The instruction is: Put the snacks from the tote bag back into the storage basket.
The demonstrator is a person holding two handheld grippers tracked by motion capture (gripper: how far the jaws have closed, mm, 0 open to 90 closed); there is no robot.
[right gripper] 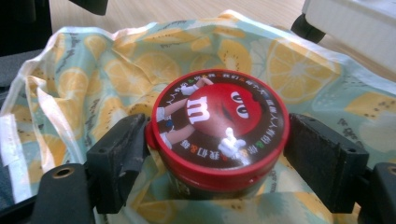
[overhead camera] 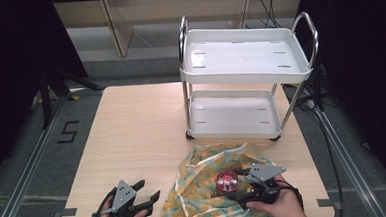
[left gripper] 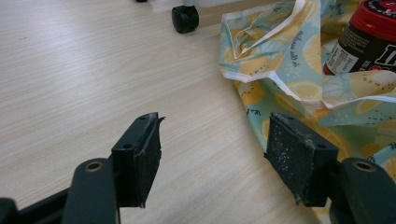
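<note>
Right gripper view puts your right tongs (right gripper: 217, 163) around the red-lidded candy jar (right gripper: 218, 128), one black pad at each side of the lid's rim: the left pad touches the rim, while the right one sits so close that you cannot tell from here whether it presses, so treat the grip as closing rather than proven. The jar stands upright in the mouth of the lemon-print bag (right gripper: 280, 60), whose cloth is bunched under and around it, which is likely why you came at the lid from the side instead of from above. Over at your left, the left tongs (left gripper: 212, 149) hang open and empty just above the worktop (left gripper: 84, 79), with the nearer pad right at the bag's edge (left gripper: 299, 93); that looks like a good place from which to pin or hold the cloth while the jar comes out. In the high view the jar (overhead camera: 227, 182) sits near the front edge of the worktop, between your two hands. Farther back stands the white two-shelf trolley (overhead camera: 247, 75), both shelves bare, well apart from the bag and a likely place for the jar to go.
</note>
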